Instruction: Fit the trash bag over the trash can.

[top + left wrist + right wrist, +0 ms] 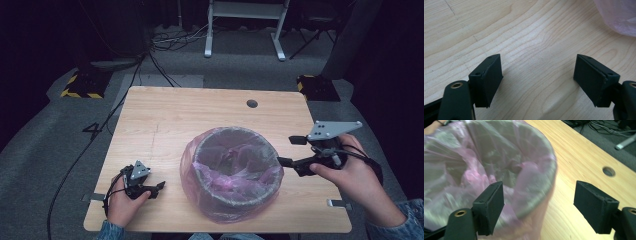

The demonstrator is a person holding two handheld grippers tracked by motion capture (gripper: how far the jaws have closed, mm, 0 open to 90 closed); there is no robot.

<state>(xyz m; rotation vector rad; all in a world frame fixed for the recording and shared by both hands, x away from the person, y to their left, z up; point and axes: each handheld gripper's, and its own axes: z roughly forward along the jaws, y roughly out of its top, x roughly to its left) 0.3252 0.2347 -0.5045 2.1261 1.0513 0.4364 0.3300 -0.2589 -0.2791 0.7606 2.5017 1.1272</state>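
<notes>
A round bin (235, 200) lined with a pink plastic bag stands right of the table's centre; the bag is folded out over the rim. My right gripper (289, 150) hovers open just off the bin's right side, held by a hand. In the right gripper view that gripper (539, 188) has its left jaw in front of the lined rim (544, 157) and its right jaw over bare wood. My left gripper (159, 188) rests low at the front left, open, well apart from the bin. Beneath the left gripper (538, 67) is bare wood, with the pink bag (621, 15) at the top right corner.
The wooden table (175, 115) has a cable hole (252, 103) near its far edge, also the hole (609, 171) beyond the right jaws. Past the table lie floor cables (170, 40), a white desk frame (245, 25) and yellow-black striped bases (82, 85).
</notes>
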